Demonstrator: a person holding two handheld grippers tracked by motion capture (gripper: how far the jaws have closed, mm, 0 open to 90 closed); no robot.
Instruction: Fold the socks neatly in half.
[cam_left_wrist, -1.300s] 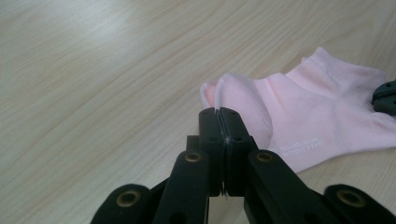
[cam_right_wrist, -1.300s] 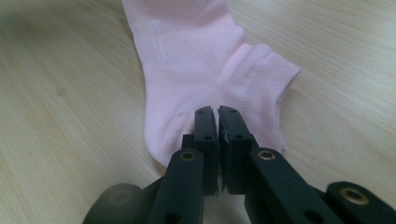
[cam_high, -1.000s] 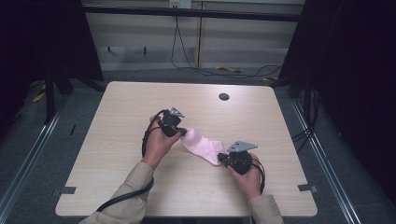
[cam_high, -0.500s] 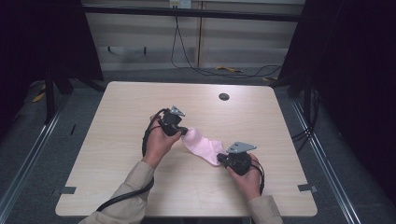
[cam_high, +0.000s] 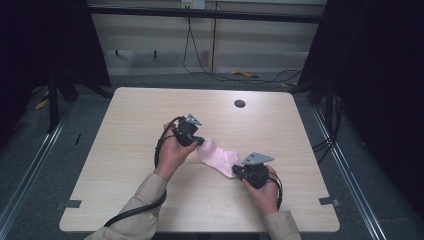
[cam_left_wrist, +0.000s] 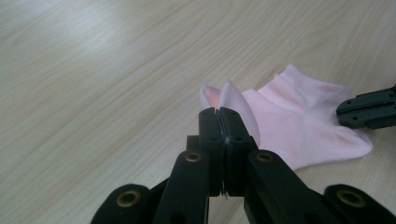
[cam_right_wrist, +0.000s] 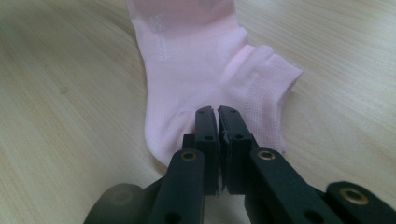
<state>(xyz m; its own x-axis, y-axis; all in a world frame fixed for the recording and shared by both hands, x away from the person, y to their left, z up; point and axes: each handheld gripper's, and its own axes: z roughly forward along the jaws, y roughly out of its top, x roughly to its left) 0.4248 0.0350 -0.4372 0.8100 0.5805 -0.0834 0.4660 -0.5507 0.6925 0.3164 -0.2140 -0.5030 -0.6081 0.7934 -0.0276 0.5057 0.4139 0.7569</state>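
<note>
A pale pink ankle sock lies on the light wood table between my two grippers. My left gripper is shut on the sock's upper-left end; in the left gripper view the fabric stands up in a fold out of the closed jaws. My right gripper is shut on the sock's lower-right end. In the right gripper view its closed jaws pinch the knit near the cuff, and the sock stretches away flat. The right gripper's tips also show at the right edge of the left gripper view.
A small black round hole sits near the table's far edge. A black cable trails from the left gripper off the front edge. Dark frame posts and floor rails flank the table.
The left gripper has crept slightly to the right with its end of the sock. The right gripper has stayed put.
</note>
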